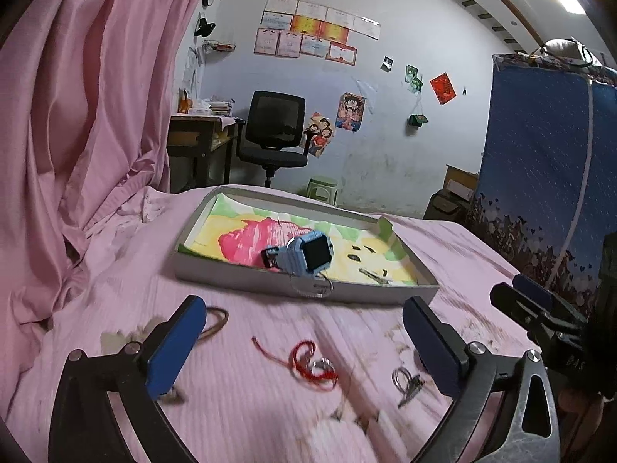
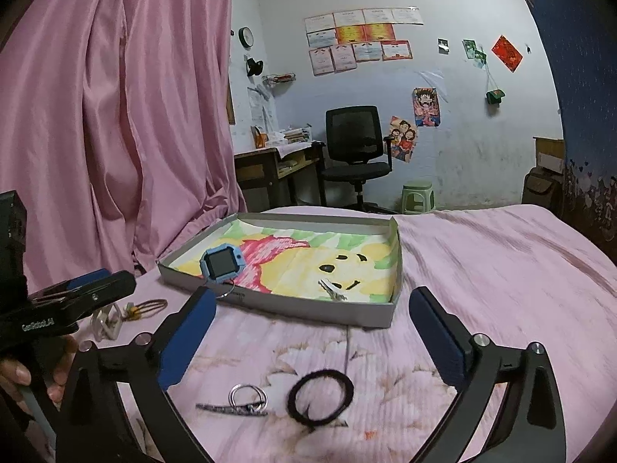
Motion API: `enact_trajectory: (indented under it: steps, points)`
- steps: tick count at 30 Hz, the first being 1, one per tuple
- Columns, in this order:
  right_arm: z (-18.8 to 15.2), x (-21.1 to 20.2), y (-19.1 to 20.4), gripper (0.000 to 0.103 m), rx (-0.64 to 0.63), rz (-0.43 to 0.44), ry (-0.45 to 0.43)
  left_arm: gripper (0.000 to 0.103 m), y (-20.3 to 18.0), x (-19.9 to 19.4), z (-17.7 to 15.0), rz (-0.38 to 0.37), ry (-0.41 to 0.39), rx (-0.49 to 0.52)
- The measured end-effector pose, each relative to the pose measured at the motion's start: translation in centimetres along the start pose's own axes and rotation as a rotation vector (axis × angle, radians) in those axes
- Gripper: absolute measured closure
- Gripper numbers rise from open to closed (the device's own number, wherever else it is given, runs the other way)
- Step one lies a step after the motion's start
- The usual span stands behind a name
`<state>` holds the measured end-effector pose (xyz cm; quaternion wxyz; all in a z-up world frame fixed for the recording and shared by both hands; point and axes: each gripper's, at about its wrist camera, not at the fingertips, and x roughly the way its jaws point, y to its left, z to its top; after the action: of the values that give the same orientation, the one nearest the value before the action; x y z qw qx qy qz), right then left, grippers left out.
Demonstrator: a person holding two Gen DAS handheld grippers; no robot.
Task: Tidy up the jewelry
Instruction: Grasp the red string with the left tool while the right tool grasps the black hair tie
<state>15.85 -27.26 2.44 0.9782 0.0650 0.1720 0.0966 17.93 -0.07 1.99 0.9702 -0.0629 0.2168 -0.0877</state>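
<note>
A shallow grey box (image 1: 231, 276) (image 2: 370, 314) with a colourful bear drawing inside lies on the pink bed. A blue smartwatch (image 1: 304, 254) (image 2: 220, 264) rests at its near edge, and a silver hair clip (image 1: 376, 276) (image 2: 333, 290) lies inside. My left gripper (image 1: 304, 332) is open and empty above a red string bracelet (image 1: 312, 362) and a silver ring (image 1: 323, 365). My right gripper (image 2: 312, 332) is open and empty above a black hair tie (image 2: 320, 395), silver rings (image 2: 248, 393) and a dark clip (image 2: 227, 409). The rings and clip also show in the left wrist view (image 1: 405, 382).
A brown hair loop (image 1: 216, 322) (image 2: 150, 305) and a white clip (image 2: 108, 322) lie at the left. Pink curtains (image 1: 77, 115) hang on the left. A desk and a black office chair (image 2: 354, 154) stand beyond the bed. A blue wardrobe (image 1: 547, 154) stands at the right.
</note>
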Motion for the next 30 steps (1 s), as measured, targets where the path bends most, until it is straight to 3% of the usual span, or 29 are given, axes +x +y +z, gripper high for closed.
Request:
enact_trajectory:
  steps: [15, 22, 30]
  points:
    - [-2.4, -1.7, 0.1, 0.003, -0.06, -0.009, 0.049, 0.0, 0.4, -1.4, -3.0, 0.004, 0.063, -0.012]
    - [-3.4, -0.8, 0.1, 0.003, -0.08, -0.023, 0.123, 0.0, 1.4, -0.3, -4.1, 0.006, 0.151, -0.031]
    - [-4.4, 1.0, -0.9, 0.003, -0.03, -0.021, 0.216, 0.002, 1.3, 0.7, -4.2, -0.018, 0.193, -0.037]
